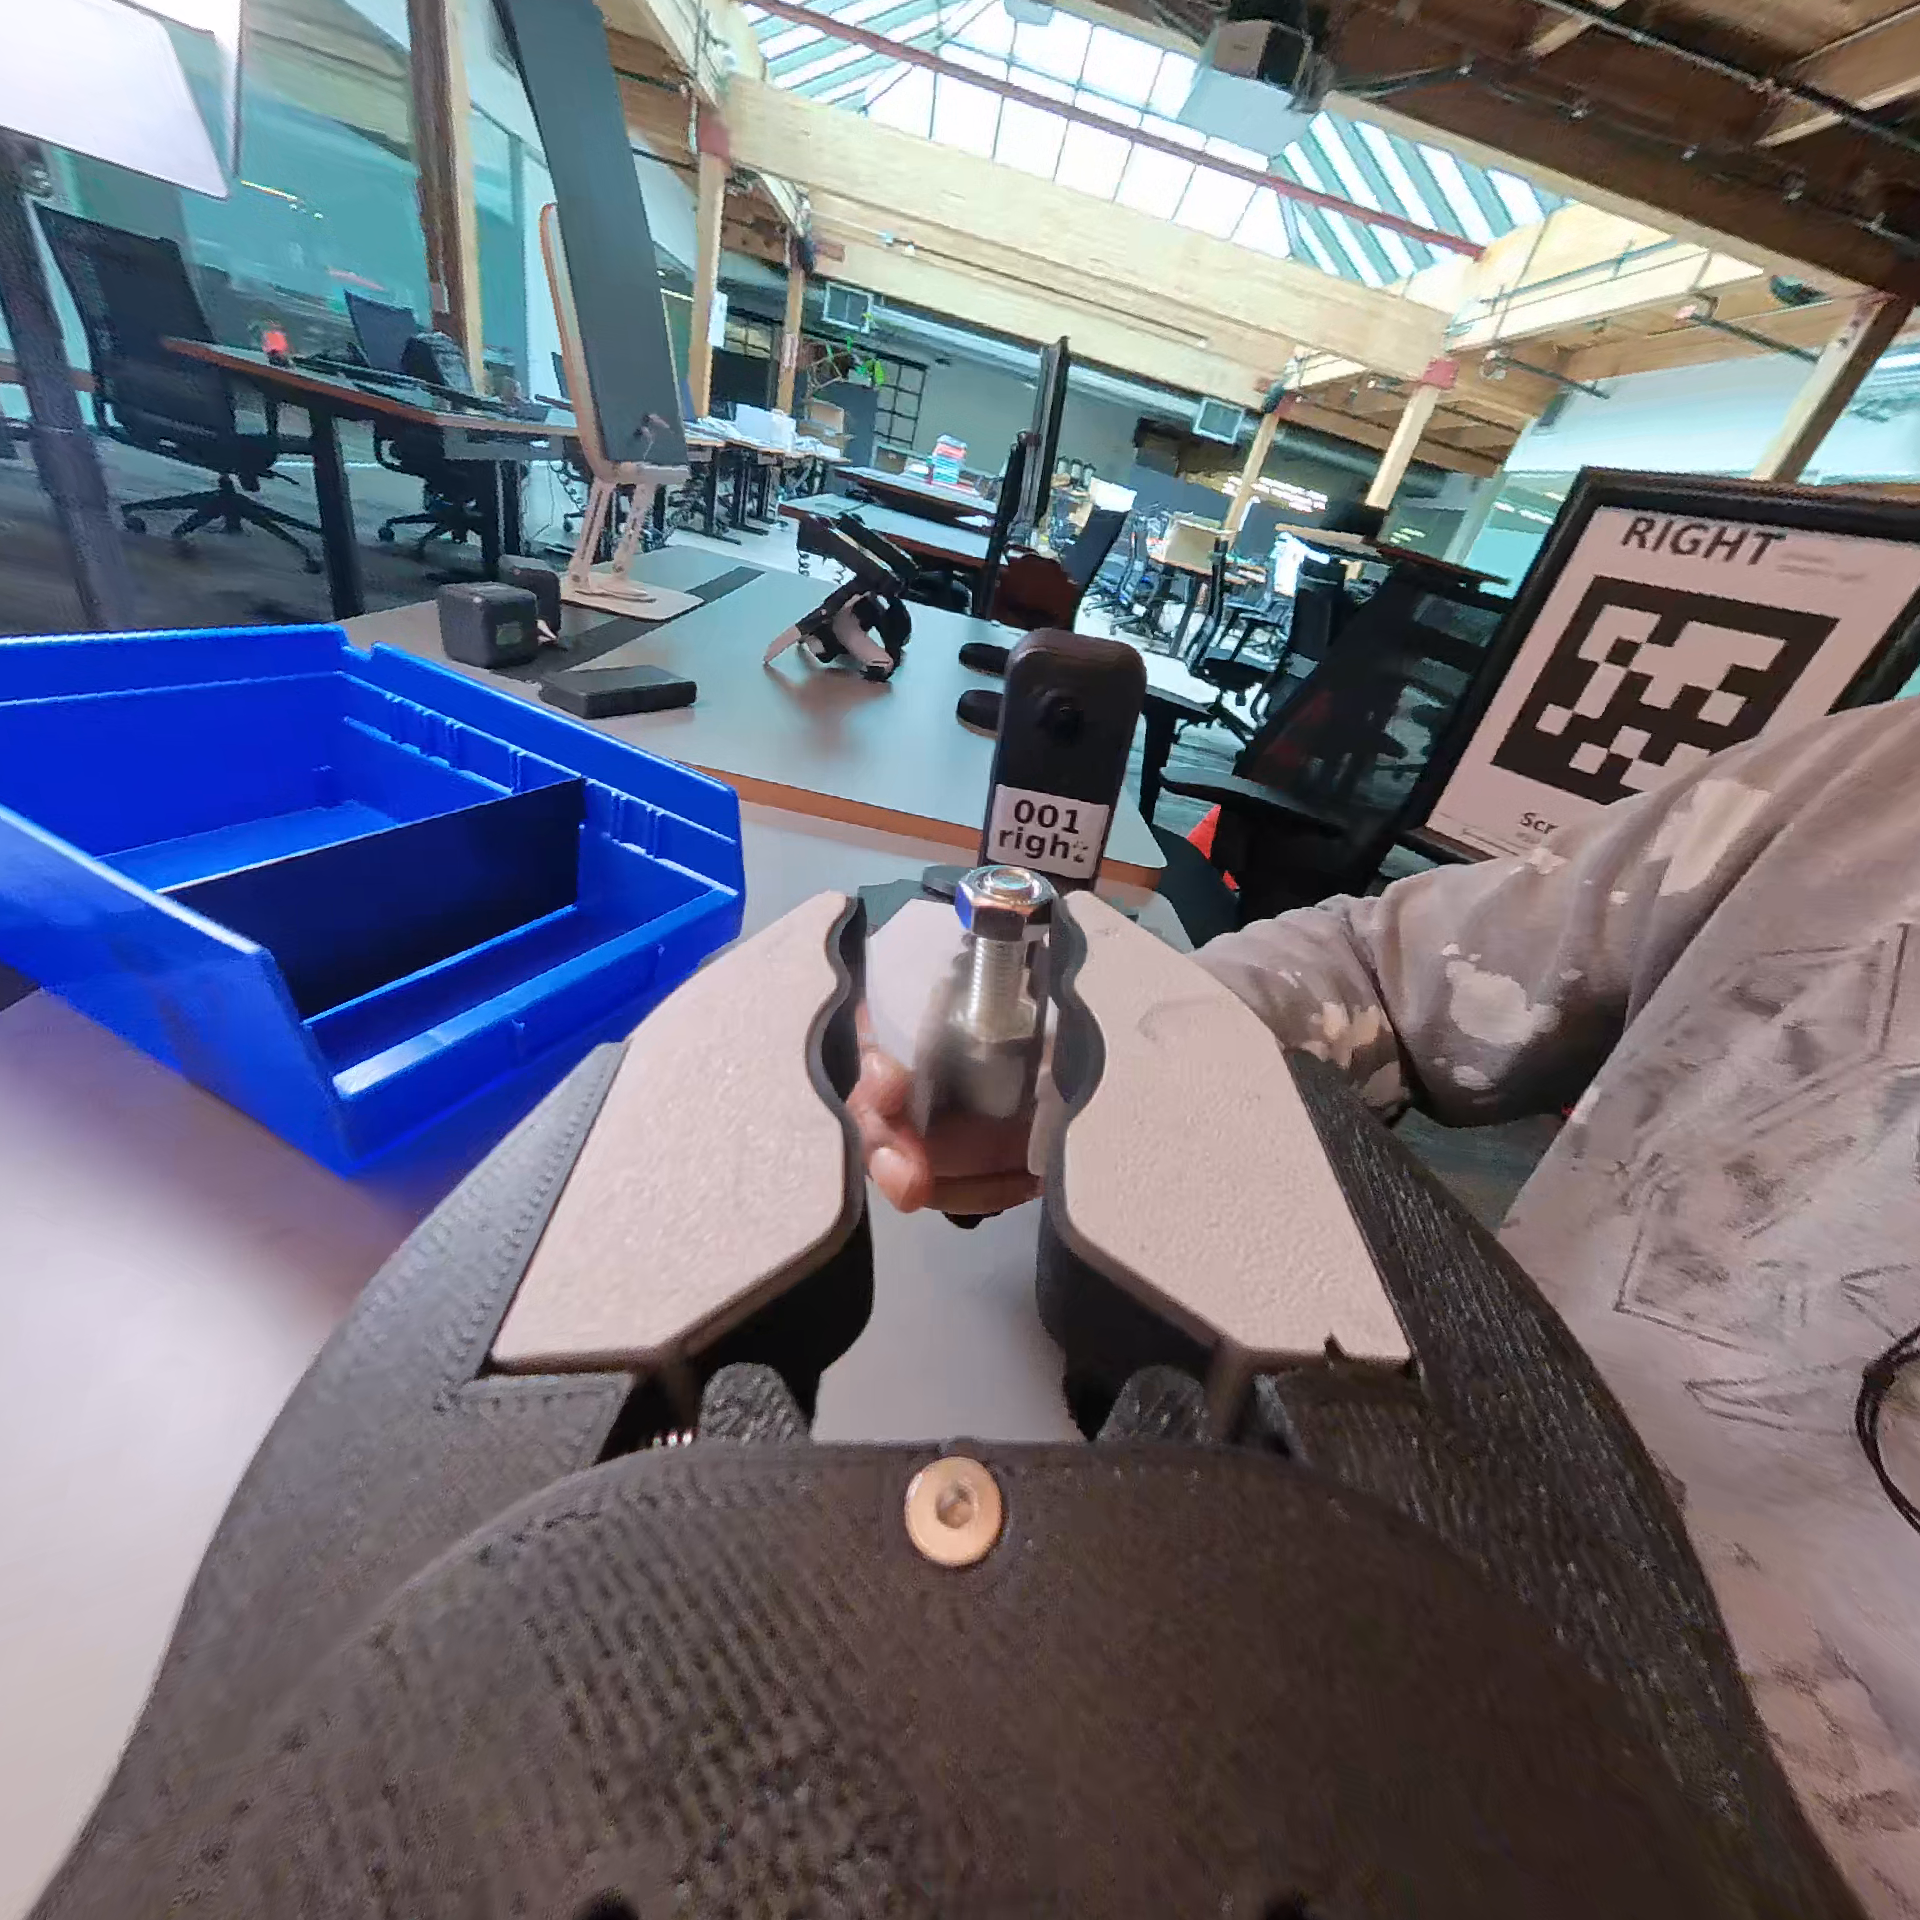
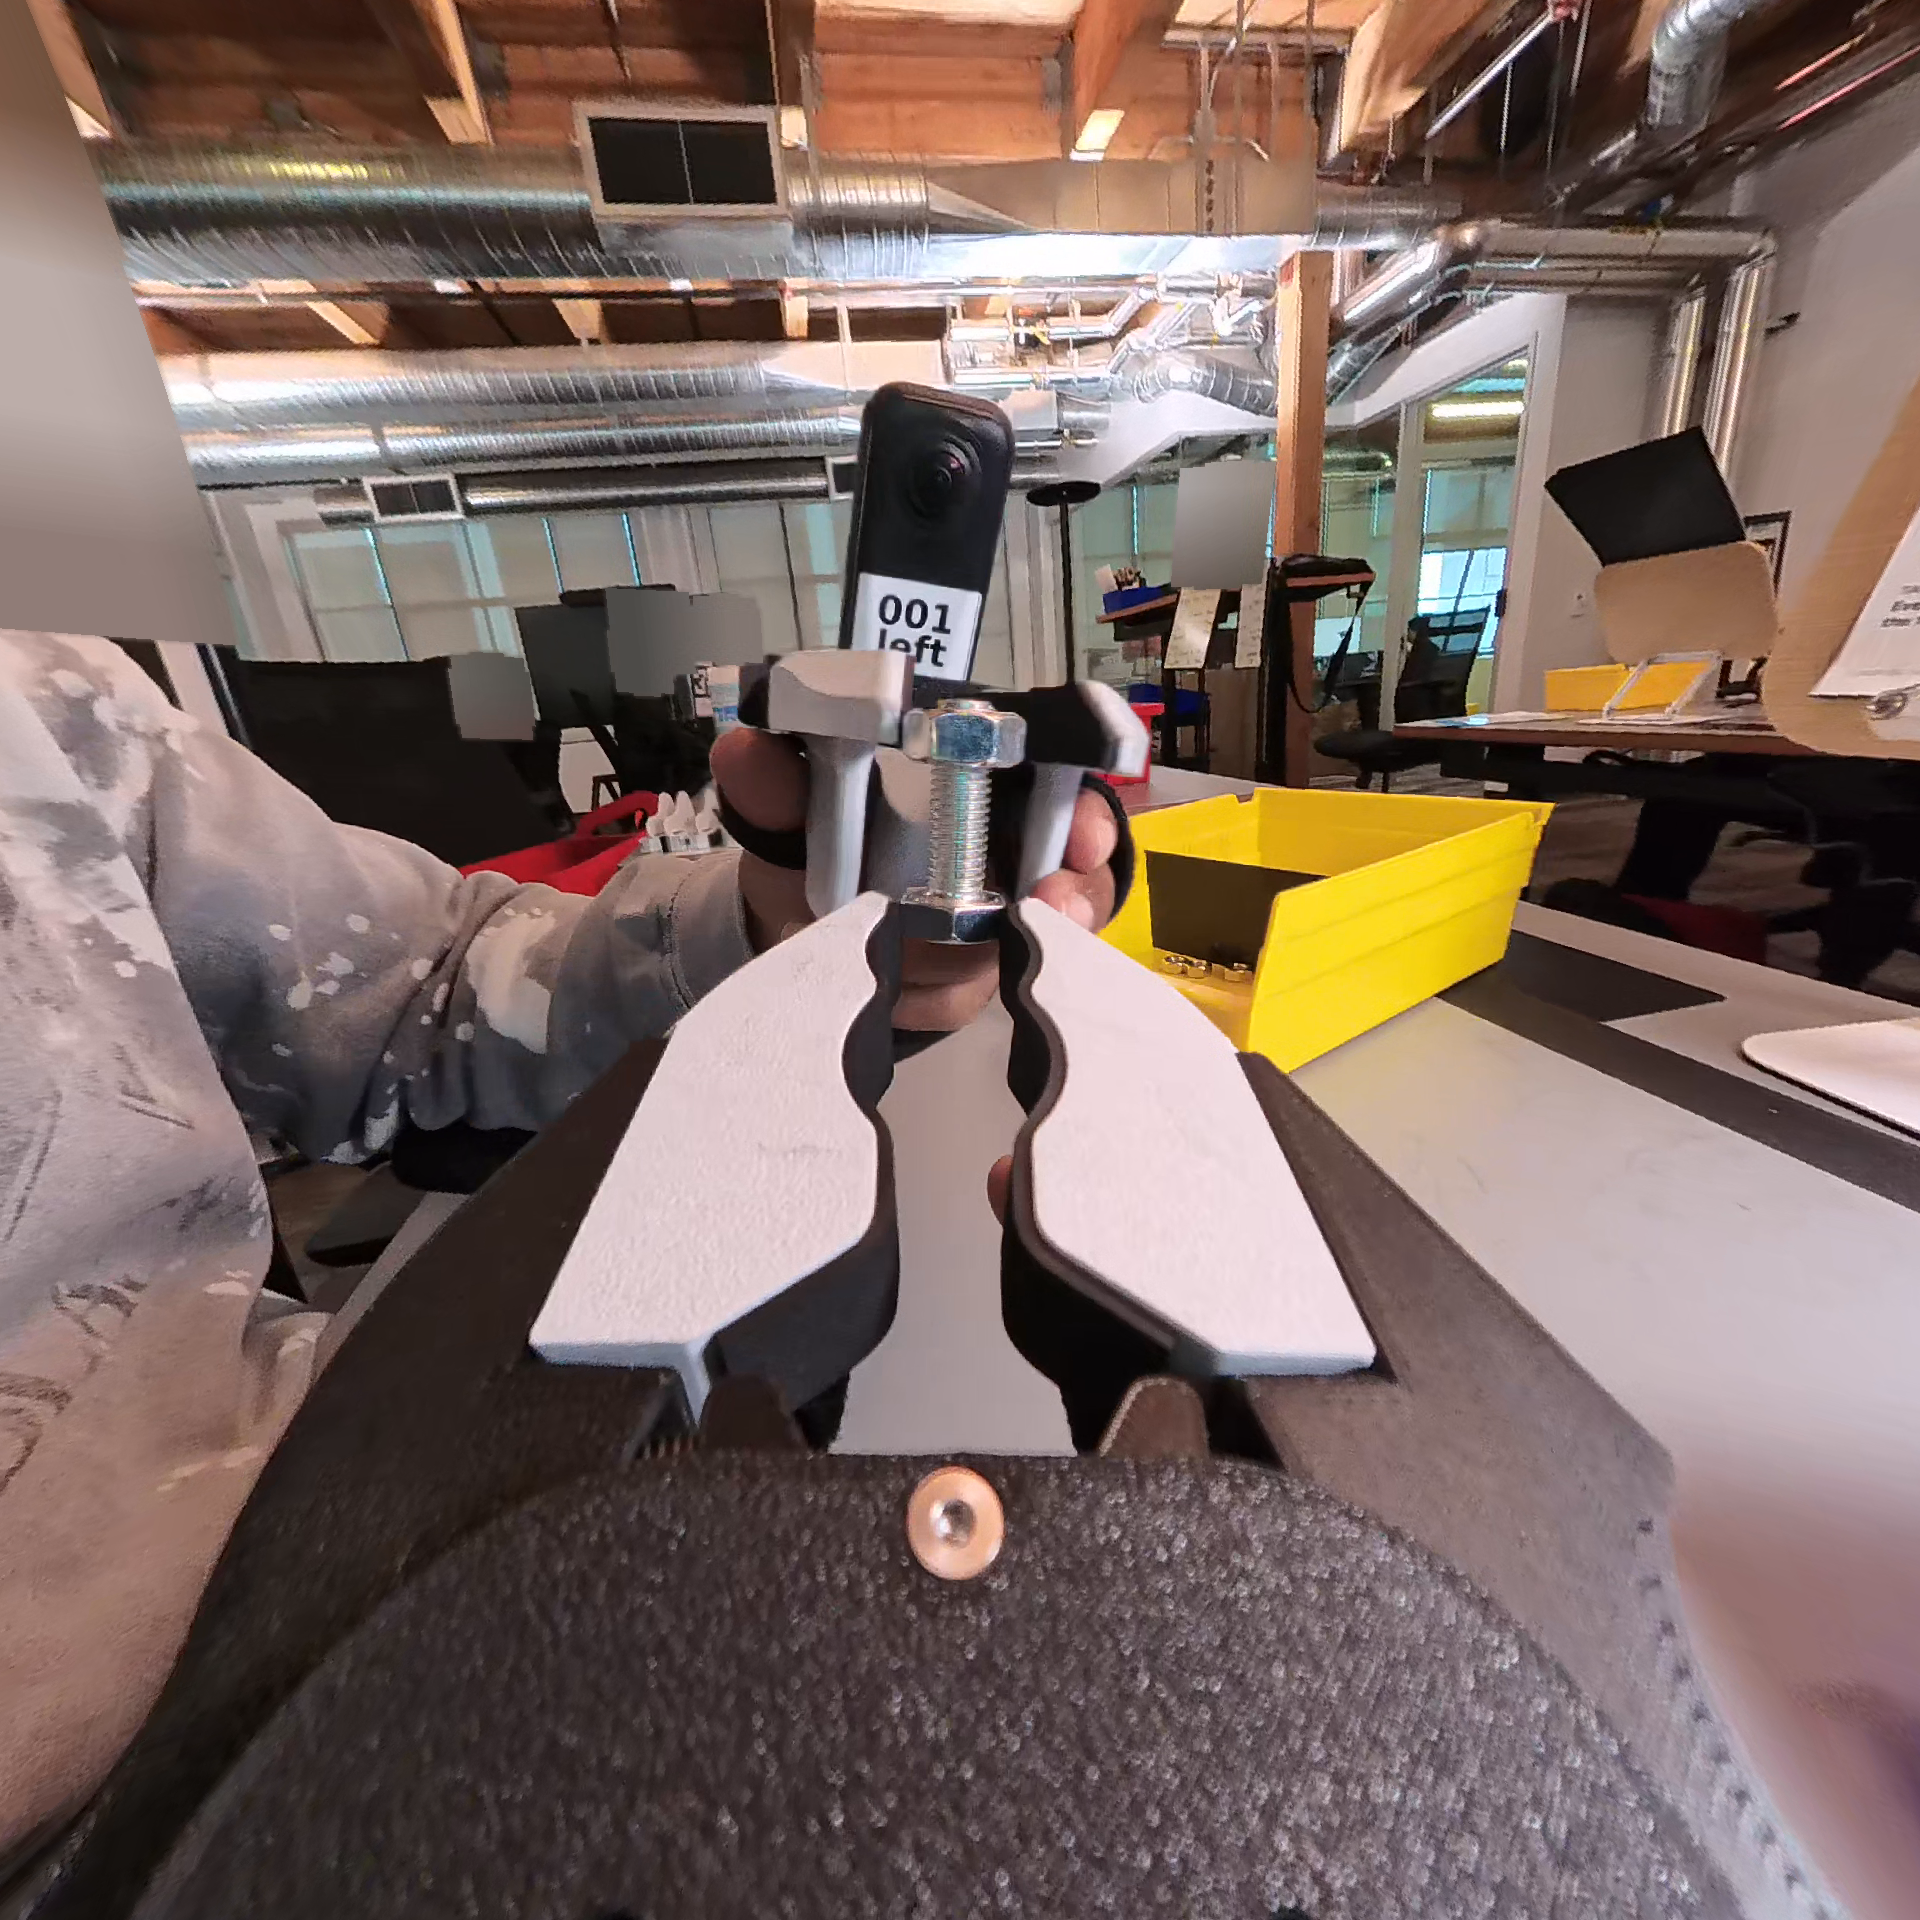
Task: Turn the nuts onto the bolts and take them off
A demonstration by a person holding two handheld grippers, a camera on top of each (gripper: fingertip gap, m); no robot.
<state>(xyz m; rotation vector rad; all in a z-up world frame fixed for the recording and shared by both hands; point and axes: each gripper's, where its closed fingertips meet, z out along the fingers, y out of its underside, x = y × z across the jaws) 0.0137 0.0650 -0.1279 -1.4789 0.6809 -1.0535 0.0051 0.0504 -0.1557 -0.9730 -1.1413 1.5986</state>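
Observation:
A steel bolt (image 2: 954, 821) stands upright in the air between my two grippers. A hex nut (image 2: 964, 736) sits near its top end, with the bolt tip poking just through. My left gripper (image 1: 961, 914) is shut on that nut (image 1: 1003, 902); in the right wrist view it (image 2: 961, 727) faces me from behind the bolt. My right gripper (image 2: 953, 914) is shut on the bolt head (image 2: 951, 920) at the lower end. In the left wrist view the bolt shaft (image 1: 987, 971) runs down to the blurred head (image 1: 977, 1060).
A blue divided bin (image 1: 416, 883) stands on the grey table (image 1: 156, 1247) to the left. A yellow bin (image 2: 1351, 904) holding a few nuts (image 2: 1195, 966) stands to the right. A person's grey sleeve (image 1: 1558, 987) reaches in. A framed marker board (image 1: 1662, 675) stands behind. My two grippers' fingertips are within a few centimetres of each other.

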